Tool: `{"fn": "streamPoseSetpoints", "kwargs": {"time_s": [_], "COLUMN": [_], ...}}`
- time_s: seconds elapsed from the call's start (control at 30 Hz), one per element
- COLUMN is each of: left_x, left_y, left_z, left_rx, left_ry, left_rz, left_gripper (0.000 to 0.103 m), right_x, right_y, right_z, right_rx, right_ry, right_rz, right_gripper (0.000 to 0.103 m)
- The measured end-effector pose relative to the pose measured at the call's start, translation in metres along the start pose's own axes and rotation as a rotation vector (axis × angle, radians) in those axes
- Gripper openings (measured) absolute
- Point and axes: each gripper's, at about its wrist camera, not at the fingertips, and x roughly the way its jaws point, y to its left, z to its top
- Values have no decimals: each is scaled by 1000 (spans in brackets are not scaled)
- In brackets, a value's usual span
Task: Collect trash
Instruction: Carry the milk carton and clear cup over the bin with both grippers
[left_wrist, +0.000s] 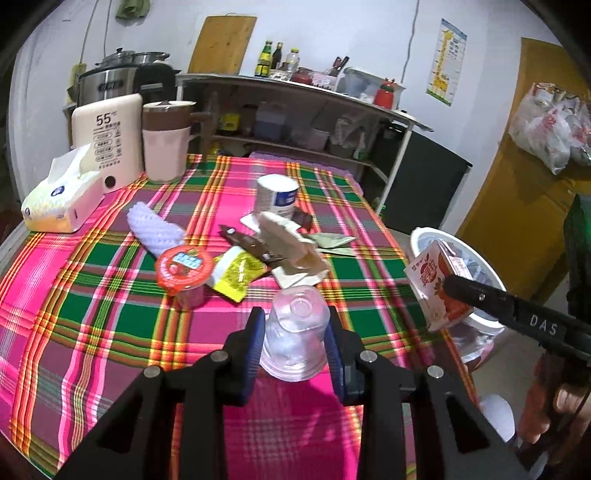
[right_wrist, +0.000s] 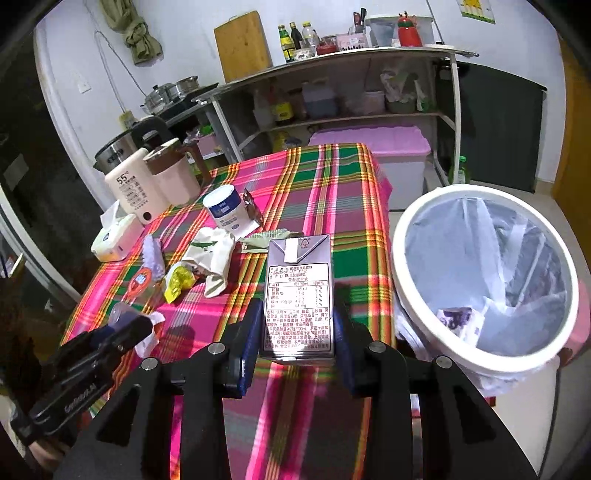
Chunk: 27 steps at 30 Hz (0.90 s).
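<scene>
Plaid-clothed table (right_wrist: 332, 192) fills mid-frame, remaining litter at centre left; white lined bin (right_wrist: 480, 354) at lower right beside its edge. Right gripper (right_wrist: 297, 325) clamps a drink carton (right_wrist: 297, 295); left gripper (left_wrist: 295, 332) clamps a clear plastic cup (left_wrist: 295, 332), bottom centre. Carrying step, judged: the carton next needs moving right over the bin and releasing.

On the desk (left_wrist: 92, 295), a tissue pack (left_wrist: 62, 201) lies at the far left, with a kettle (left_wrist: 168, 140) behind it. A tin can (left_wrist: 277, 195) stands mid-desk, wrappers (left_wrist: 236, 273) and a sealed cup (left_wrist: 184, 271) before it. The waste bin (right_wrist: 484, 280) stands just beside the desk's right edge, a carton (right_wrist: 460, 321) inside it
</scene>
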Motion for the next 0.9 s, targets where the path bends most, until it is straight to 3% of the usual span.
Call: {"fn": "streamPoseSetpoints", "kwargs": {"time_s": [0.33, 0.9], "left_x": [-5, 13], "left_y": [-28, -85], "left_z": [0, 16], "left_rx": [42, 151], "left_ry": [7, 20], "left_rz": [-35, -132], "left_gripper": [33, 33], "right_x": [-28, -63], "right_y": [-15, -63], "right_z": [-13, -5], "right_rx": [-2, 64], "right_ry": [-24, -101], "right_rz": [-8, -110], "right_gripper": [37, 37]}}
